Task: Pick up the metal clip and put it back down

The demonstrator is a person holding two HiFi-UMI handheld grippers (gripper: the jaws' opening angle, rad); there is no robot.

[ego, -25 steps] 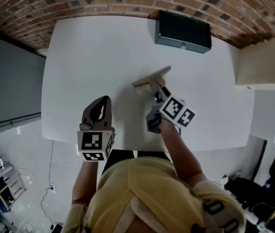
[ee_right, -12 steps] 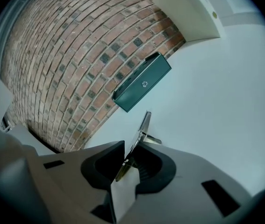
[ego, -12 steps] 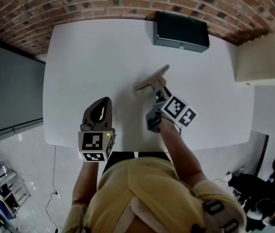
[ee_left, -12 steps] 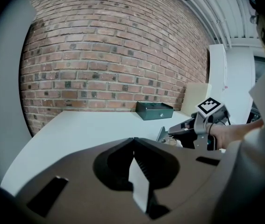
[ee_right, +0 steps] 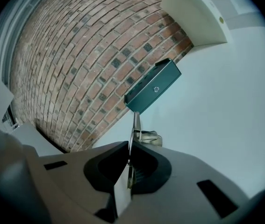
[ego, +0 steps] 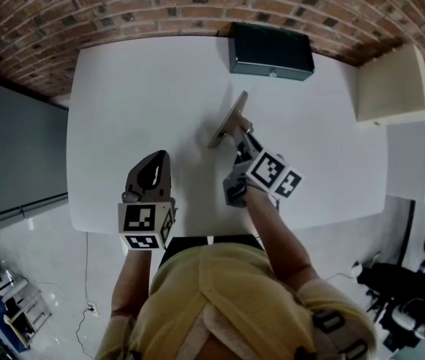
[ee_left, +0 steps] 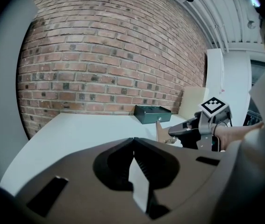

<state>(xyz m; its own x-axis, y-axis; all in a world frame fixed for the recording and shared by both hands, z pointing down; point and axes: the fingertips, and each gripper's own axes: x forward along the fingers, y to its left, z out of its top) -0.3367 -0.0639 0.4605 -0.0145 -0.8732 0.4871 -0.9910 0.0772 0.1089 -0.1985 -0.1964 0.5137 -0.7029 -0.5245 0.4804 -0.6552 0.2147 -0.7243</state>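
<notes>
Right gripper point(ego: 240, 136) has just been closing, and it's now pinched onto the metal clip point(ego: 228, 118).
The clip sits edge-on between the jaws over the middle of the white table point(ego: 137, 88), a little short of the dark green box point(ego: 270, 51). From overhead I can't really tell if its far end is clear of the surface. Left gripper point(ego: 158, 156) hangs closed and empty near the front edge, well apart (fine, keep it out of this). My take: it's thin metal in a narrow bite, so raise it straight and slow with no wrist twisting. Then lower it until it lies flat before letting the jaws open.
</notes>
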